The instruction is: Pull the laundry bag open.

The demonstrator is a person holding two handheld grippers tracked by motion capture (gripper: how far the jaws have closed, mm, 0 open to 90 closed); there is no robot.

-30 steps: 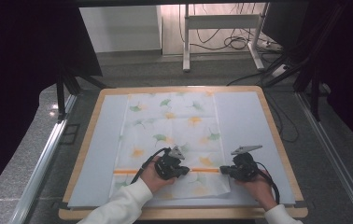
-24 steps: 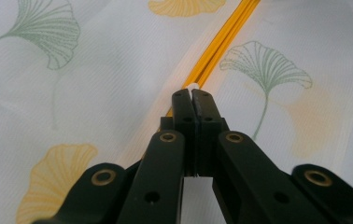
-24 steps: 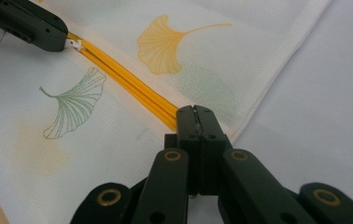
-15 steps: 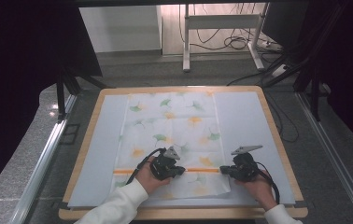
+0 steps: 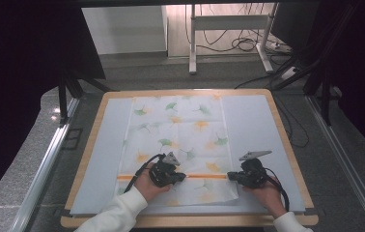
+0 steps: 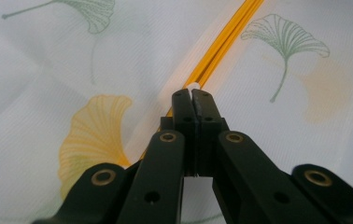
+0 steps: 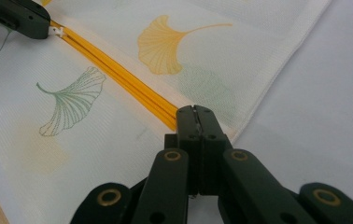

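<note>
A white cloth pouch (image 5: pixel 180 125) printed with ginkgo leaves lies flat on the grey mat (image 5: pixel 253 130). An orange zipper (image 5: pixel 204 176) runs across its near part. My left gripper (image 5: pixel 183 177) is shut on the zipper's small white pull (image 6: pixel 192 87), lying low over the cloth and pointing along the zipper (image 6: pixel 221 42). My right gripper (image 5: pixel 230 177) is shut on the zipper's end (image 7: pixel 172 114) near the pouch's right edge. In the right gripper view the left gripper (image 7: pixel 48 29) sits farther up the orange strip, with the white pull (image 7: pixel 57 31) at its tips.
The mat lies on a wooden board (image 5: pixel 287 145) with bare mat on both sides of the pouch. Metal rails (image 5: pixel 40 174) flank the board. A table frame and cables (image 5: pixel 238 43) stand on the floor beyond.
The left hand and its gripper have shifted a little to the left along the zipper. The right gripper has stayed where it was.
</note>
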